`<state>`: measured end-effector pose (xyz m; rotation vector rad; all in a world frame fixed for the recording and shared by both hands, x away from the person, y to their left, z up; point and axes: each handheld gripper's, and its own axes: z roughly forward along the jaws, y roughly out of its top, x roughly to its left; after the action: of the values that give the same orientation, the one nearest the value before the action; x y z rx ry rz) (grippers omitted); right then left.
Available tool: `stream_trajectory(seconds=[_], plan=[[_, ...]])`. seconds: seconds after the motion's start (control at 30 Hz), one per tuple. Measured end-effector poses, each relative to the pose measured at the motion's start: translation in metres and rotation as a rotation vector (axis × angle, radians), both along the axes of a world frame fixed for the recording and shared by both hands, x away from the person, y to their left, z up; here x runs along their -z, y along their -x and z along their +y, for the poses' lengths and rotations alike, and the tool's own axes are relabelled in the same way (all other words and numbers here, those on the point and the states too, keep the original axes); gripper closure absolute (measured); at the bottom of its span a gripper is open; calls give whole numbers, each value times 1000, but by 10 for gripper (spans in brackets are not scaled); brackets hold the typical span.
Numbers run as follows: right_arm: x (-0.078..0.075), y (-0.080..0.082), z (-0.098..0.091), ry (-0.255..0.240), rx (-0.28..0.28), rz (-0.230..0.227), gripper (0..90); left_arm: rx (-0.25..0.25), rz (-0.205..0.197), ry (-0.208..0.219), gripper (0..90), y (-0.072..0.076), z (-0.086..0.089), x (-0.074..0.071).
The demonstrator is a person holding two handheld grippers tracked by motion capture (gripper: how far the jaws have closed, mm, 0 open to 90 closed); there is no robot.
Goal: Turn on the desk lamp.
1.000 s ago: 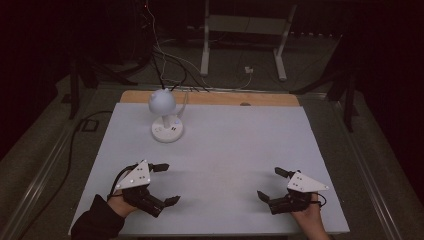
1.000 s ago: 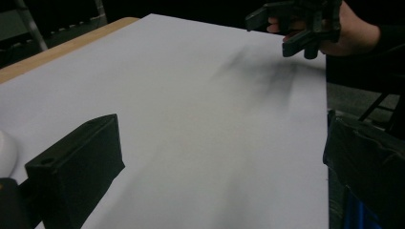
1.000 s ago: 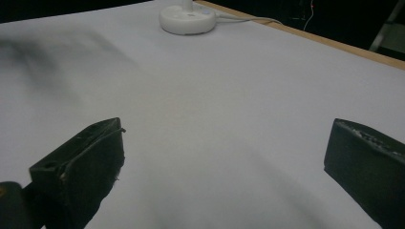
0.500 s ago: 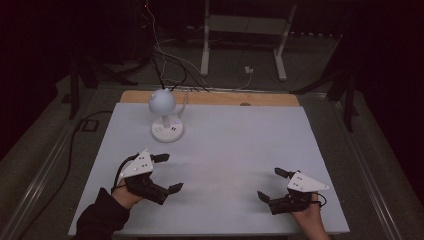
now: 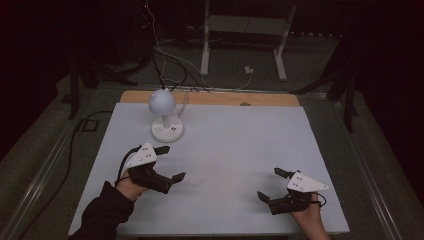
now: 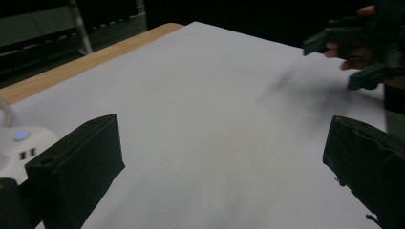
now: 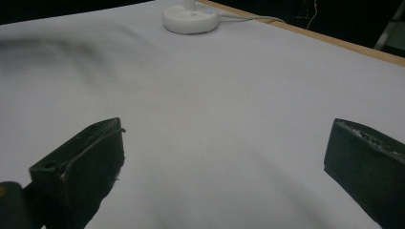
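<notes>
A white lamp with a ball-shaped head [image 5: 162, 101] stands on a round base [image 5: 167, 131] at the back left of the white table top [image 5: 240, 145]. My left gripper [image 5: 171, 162] is open and holds nothing, just in front of and right of the lamp base. In the left gripper view its jaws [image 6: 224, 181] stand wide apart over bare white surface, with the lamp base [image 6: 19, 143] at the left edge. Near the front right, my right gripper [image 5: 268, 183] is open and holds nothing. Its own view [image 7: 224, 176] looks across the table to the lamp base [image 7: 190, 19].
A wooden strip [image 5: 210, 97] runs along the table's far edge. Cables [image 5: 170, 65] trail from the lamp to the dark floor behind, where a metal stand [image 5: 245, 45] is. The other gripper [image 6: 353, 52] and hand show far off in the left gripper view.
My left gripper has moved forward and a little right, closer to the lamp base, staying open. The right gripper has not moved.
</notes>
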<state>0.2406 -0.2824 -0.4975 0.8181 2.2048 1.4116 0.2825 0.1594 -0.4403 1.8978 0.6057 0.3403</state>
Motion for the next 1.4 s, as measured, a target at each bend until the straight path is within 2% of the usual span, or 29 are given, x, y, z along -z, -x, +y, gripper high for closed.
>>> stream_trajectory(seconds=[0.17,0.33,0.47,0.6,0.7,0.8,0.93,1.27,1.33,1.4], plan=[[0,0,0,0,-2,3,0,-44,-6,-7,3,-8,-1,-2],[1,0,0,2,-5,5,0,-114,-24,-35,3,-17,-6,0],[1,0,1,3,-6,9,0,-147,-29,-49,3,-21,-8,2],[1,0,0,0,-7,11,0,-186,-23,-41,4,-27,-10,4],[1,0,0,1,-10,10,0,-214,-31,-65,4,-31,-12,6],[1,0,0,-1,-10,14,0,-251,-23,-58,4,-35,-13,8],[1,0,0,-1,-11,14,0,-269,-21,-43,4,-40,-13,8],[1,-1,0,-4,-18,18,0,-354,43,-14,4,-54,-11,11],[1,-1,0,-9,-18,22,0,-371,77,0,4,-59,-12,12],[1,0,1,-5,-19,22,0,-403,70,-15,3,-61,-14,12]])
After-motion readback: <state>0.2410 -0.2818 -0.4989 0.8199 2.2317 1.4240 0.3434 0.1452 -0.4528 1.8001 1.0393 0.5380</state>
